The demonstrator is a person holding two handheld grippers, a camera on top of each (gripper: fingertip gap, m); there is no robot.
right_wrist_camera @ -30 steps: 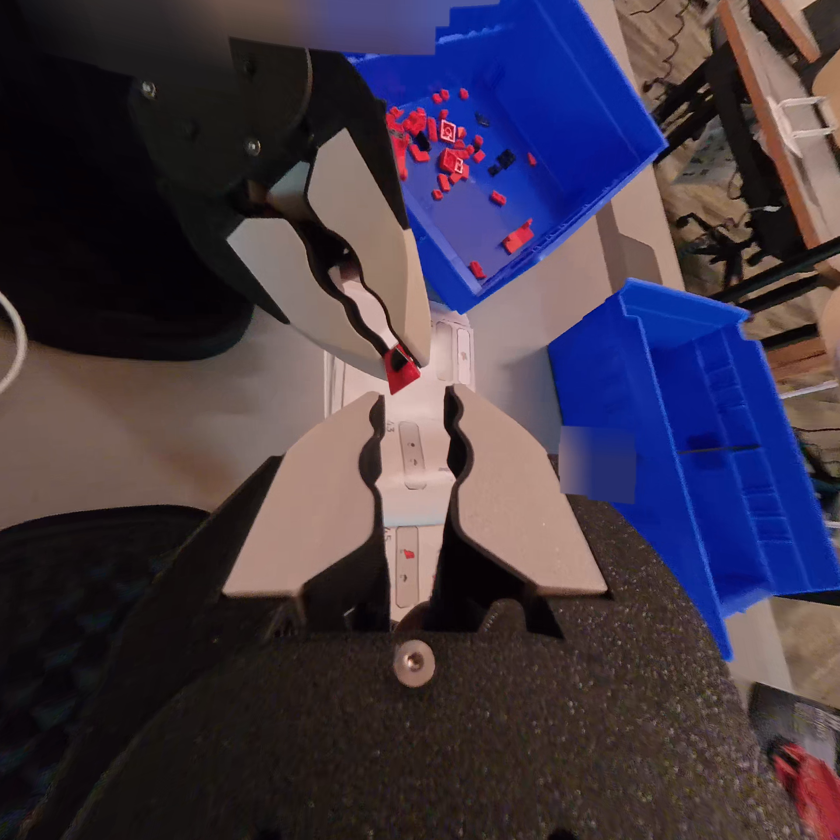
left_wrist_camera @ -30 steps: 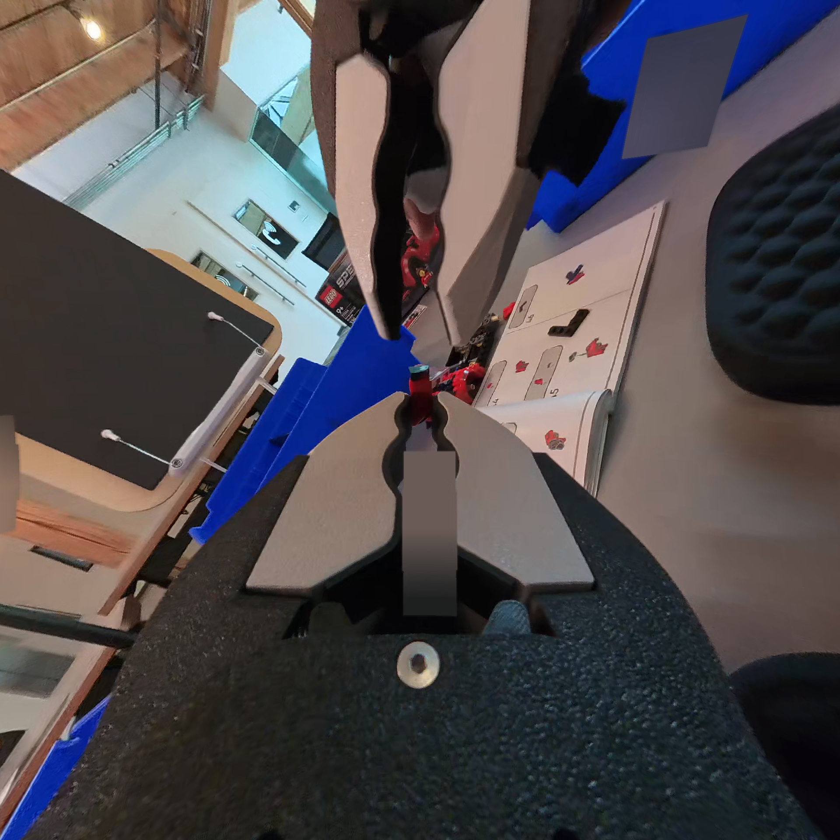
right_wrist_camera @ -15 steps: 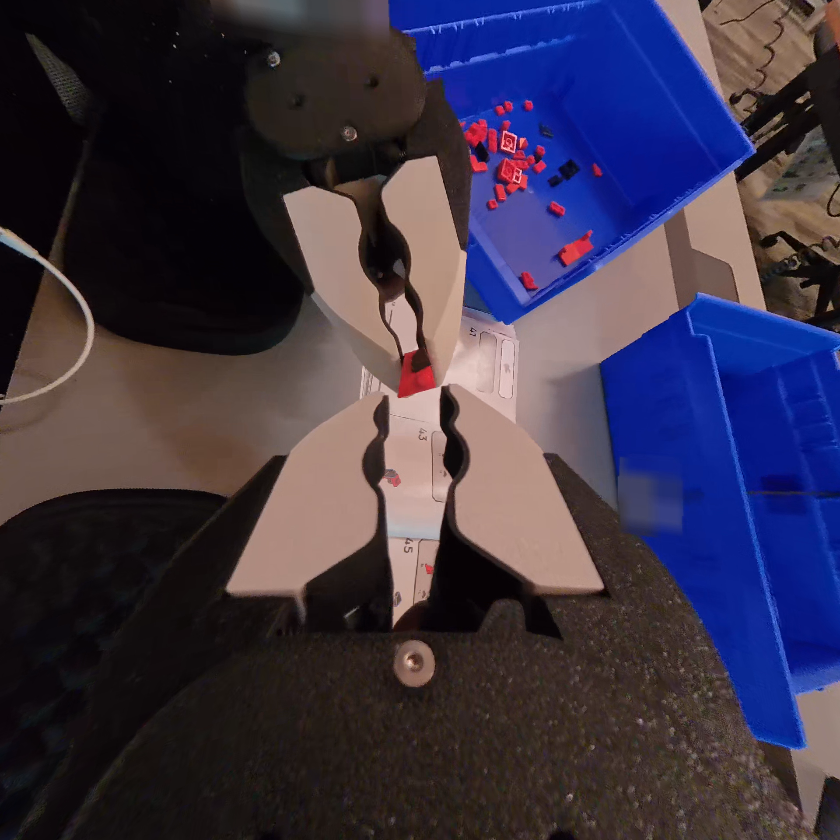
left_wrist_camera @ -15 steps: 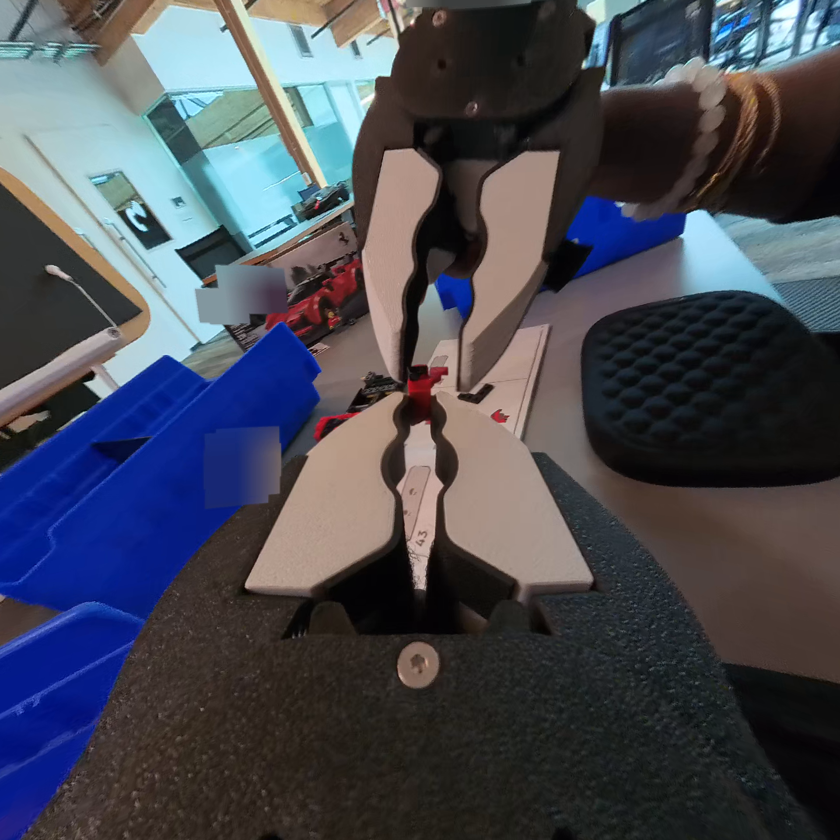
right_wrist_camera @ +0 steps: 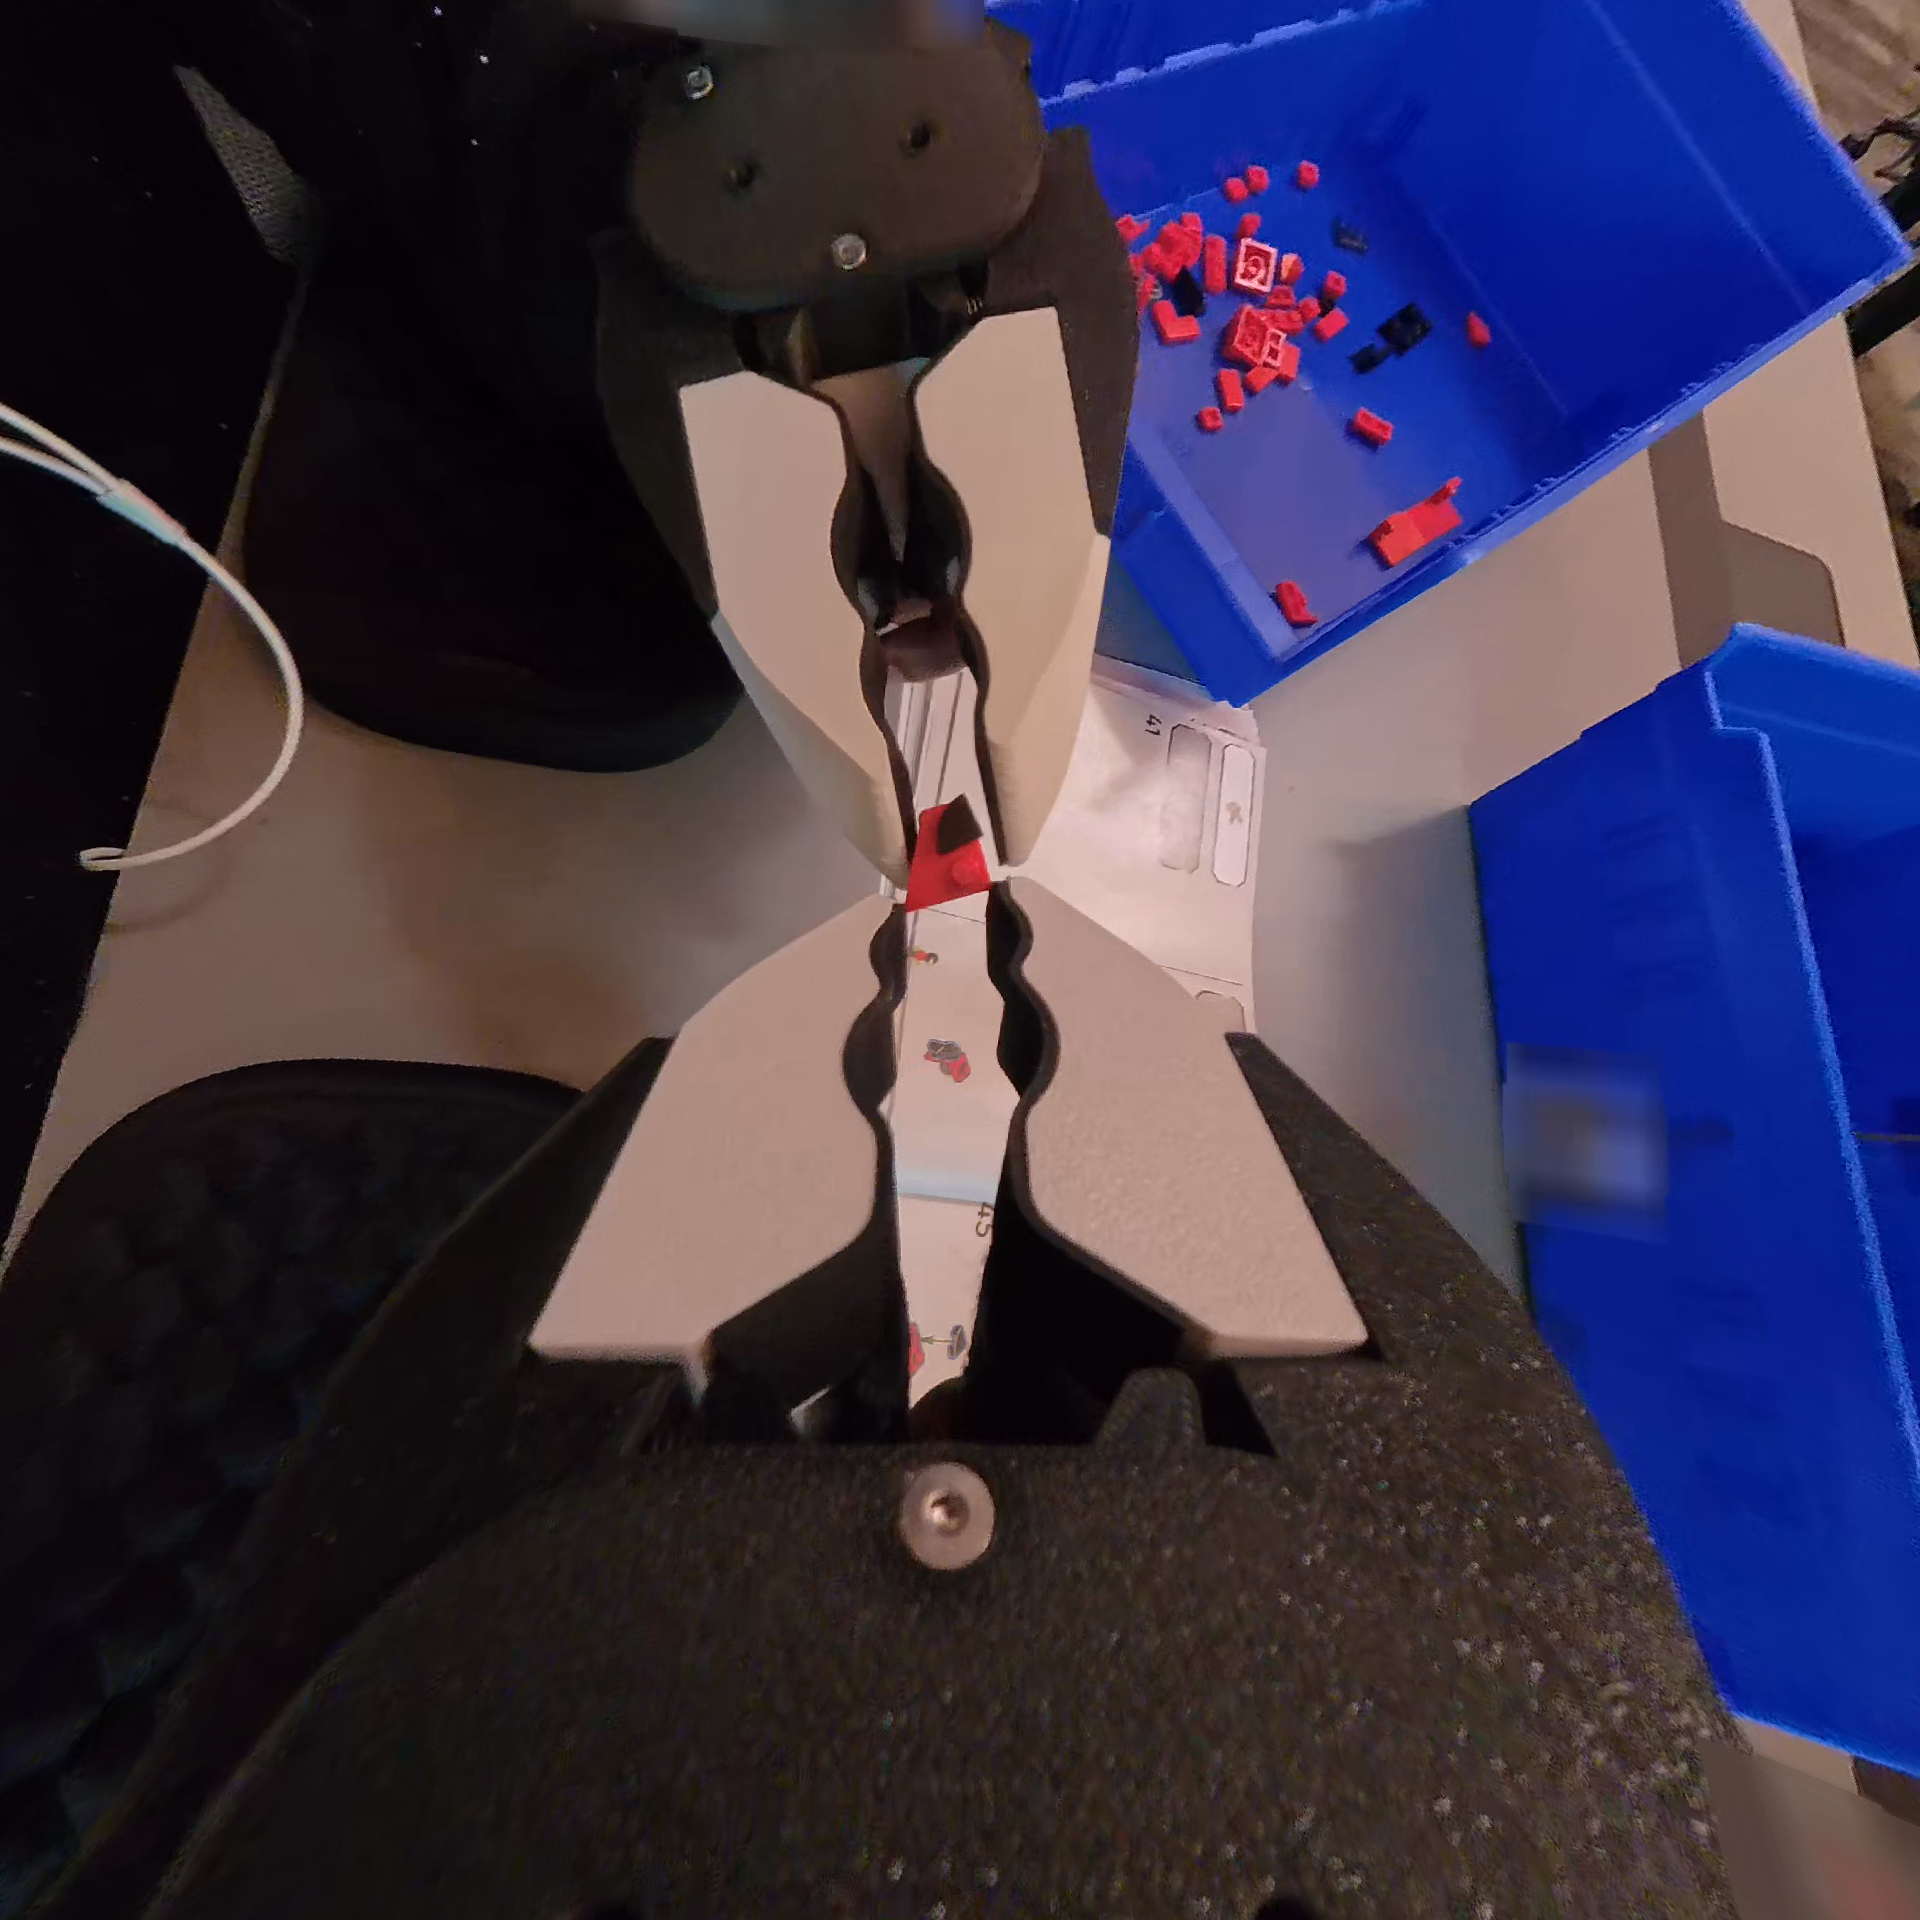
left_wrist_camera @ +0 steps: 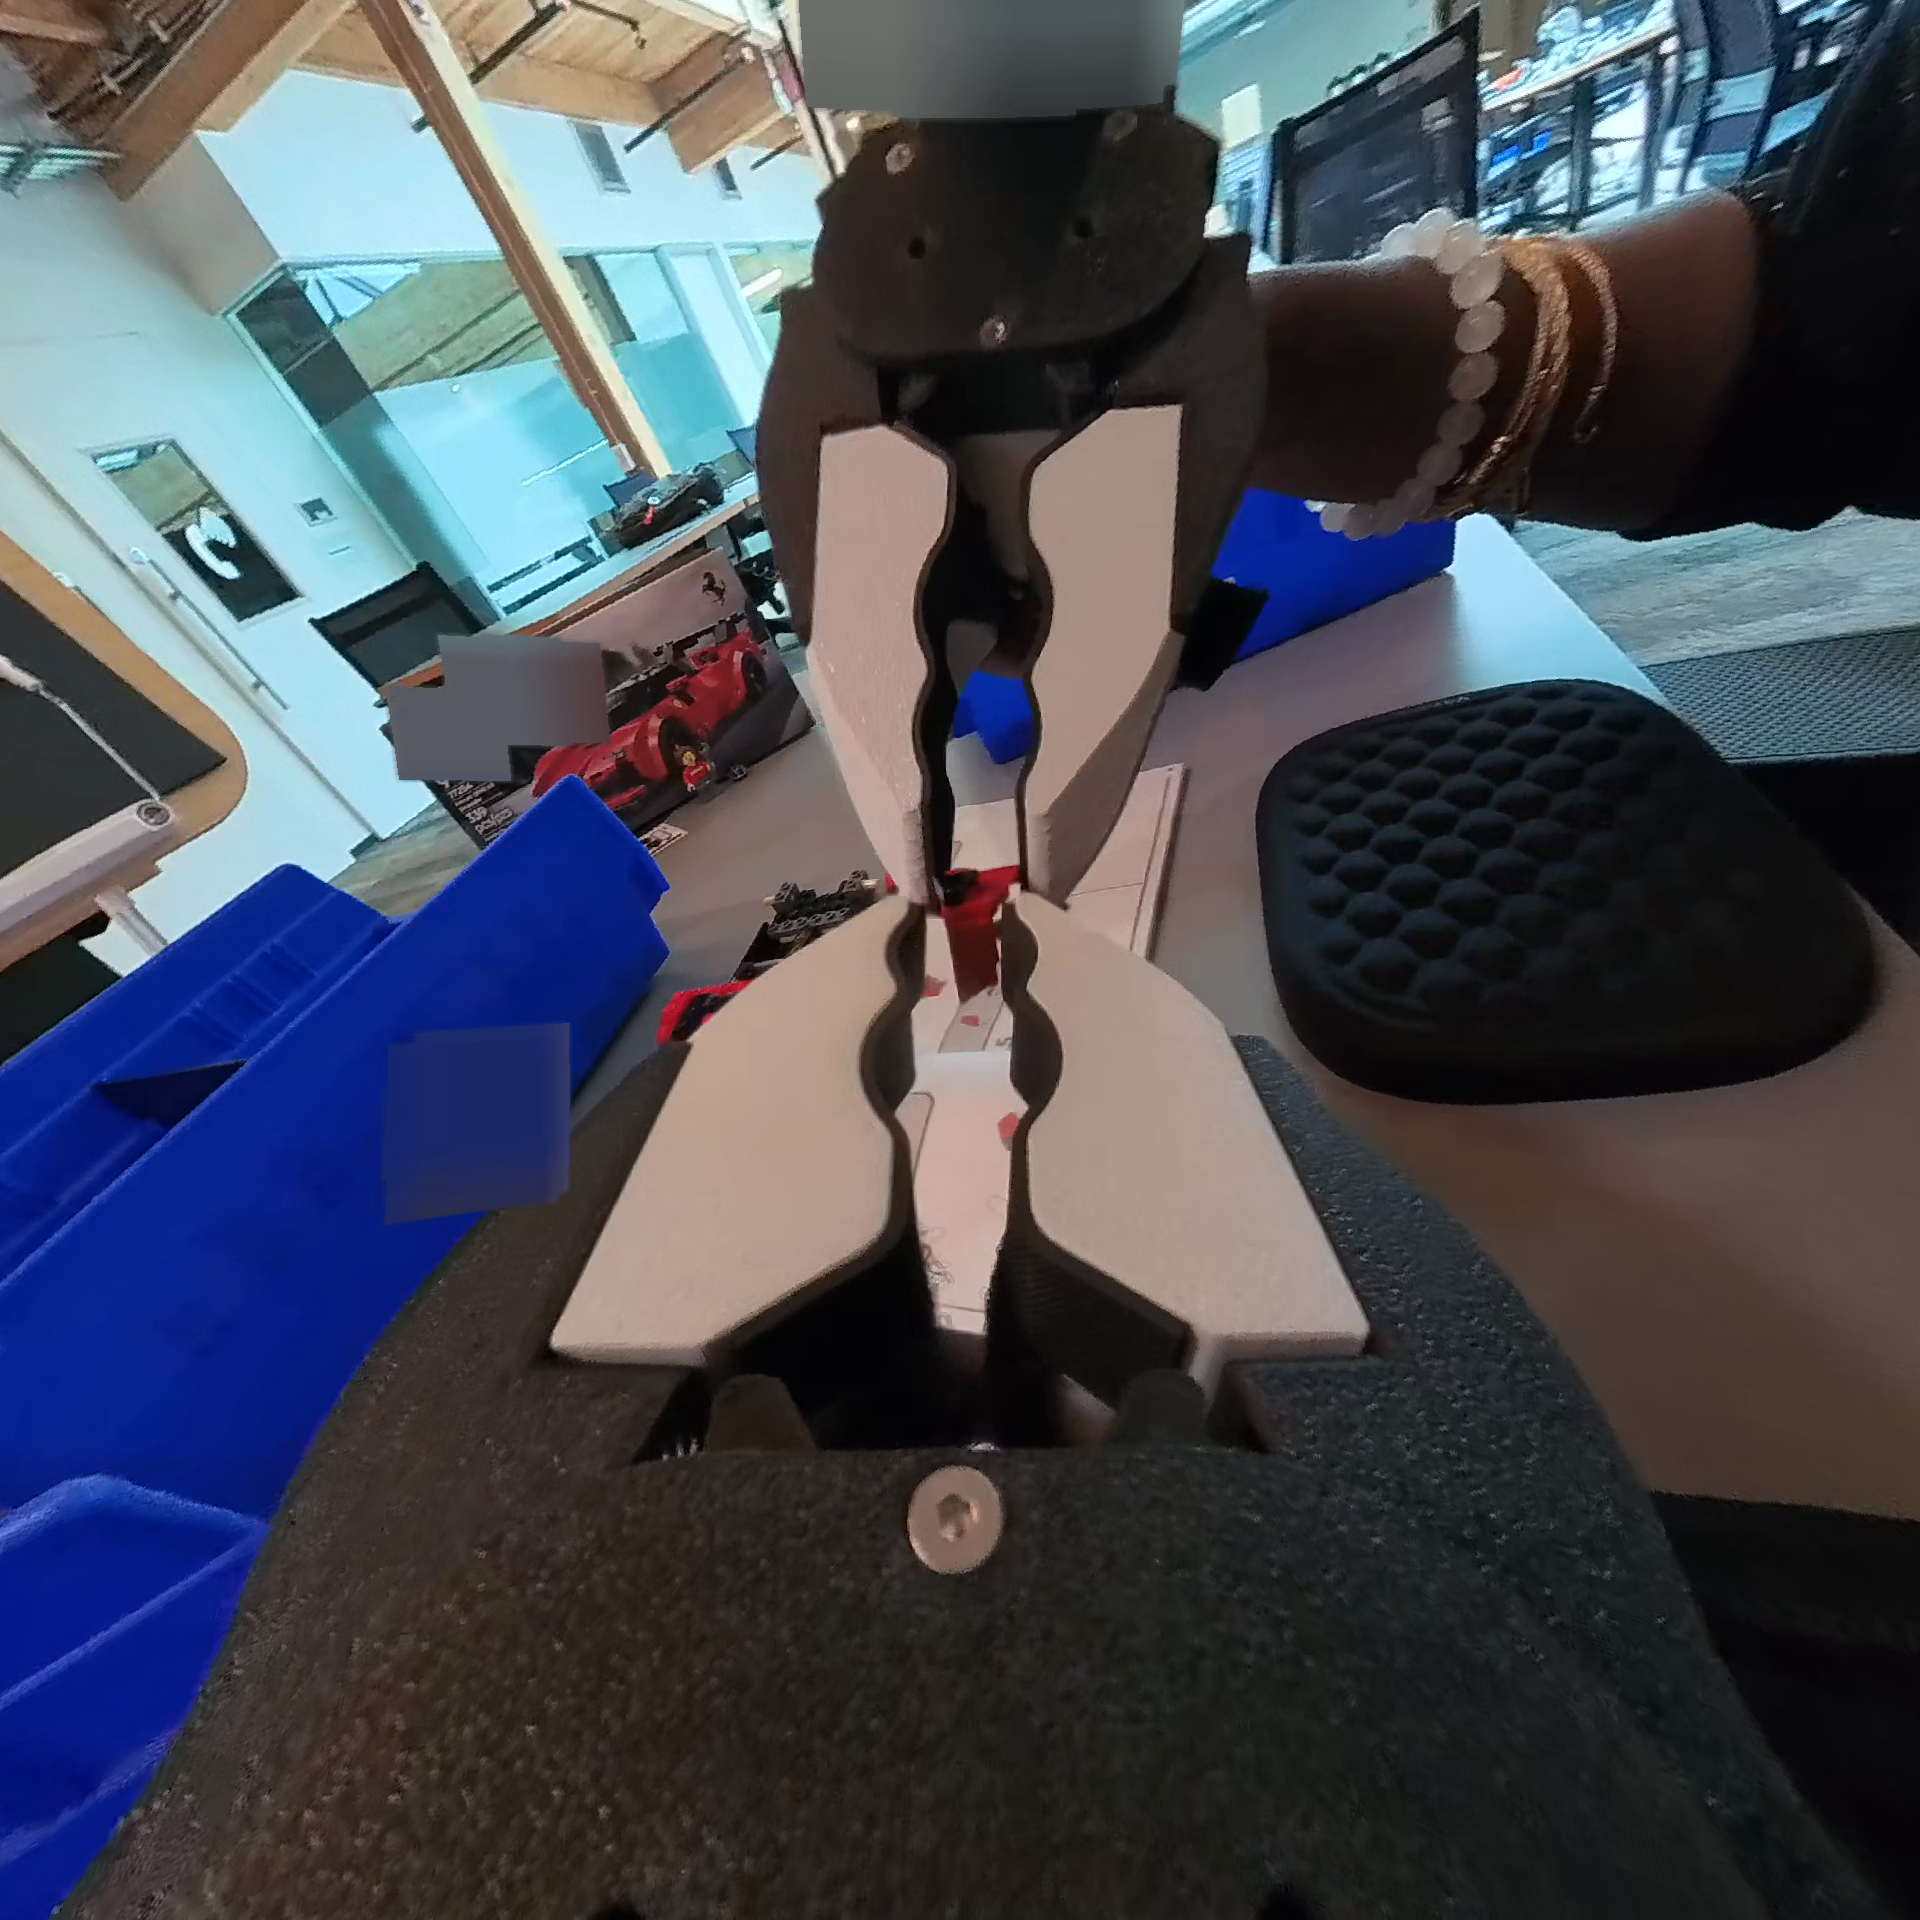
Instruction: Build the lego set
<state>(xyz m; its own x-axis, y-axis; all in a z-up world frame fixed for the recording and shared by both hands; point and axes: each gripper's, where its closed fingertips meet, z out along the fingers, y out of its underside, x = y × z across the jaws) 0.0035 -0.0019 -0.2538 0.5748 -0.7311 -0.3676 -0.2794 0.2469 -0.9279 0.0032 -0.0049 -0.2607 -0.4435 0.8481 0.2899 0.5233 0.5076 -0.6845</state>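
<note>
My left gripper [left_wrist_camera: 964, 914] is shut on a small red lego piece [left_wrist_camera: 974, 951] with a black part on it, held in the air above the open instruction booklet [left_wrist_camera: 1127, 842]. In the right wrist view the left gripper [right_wrist_camera: 951, 857] comes down from the top with the red piece [right_wrist_camera: 940, 878] at its tips. My right gripper [right_wrist_camera: 940, 909] faces it tip to tip. Its jaws stand a little apart and the piece's free end sits right at their mouth. From the left wrist view the right gripper [left_wrist_camera: 982, 883] flanks the top of the piece.
A blue bin [right_wrist_camera: 1621, 436] with several loose red and black pieces lies beyond the booklet [right_wrist_camera: 1143, 831]. More blue bins [right_wrist_camera: 1714, 1143] [left_wrist_camera: 312, 1039] stand alongside. A black honeycomb pad [left_wrist_camera: 1558, 883], a partly built model [left_wrist_camera: 810, 914] and the set's box [left_wrist_camera: 686, 696] are on the table. Only a small space, under 4 cm, lies between the two pairs of fingers.
The two grippers have closed in until their tips meet around the red piece. The left gripper has levelled out. The right jaws have narrowed slightly.
</note>
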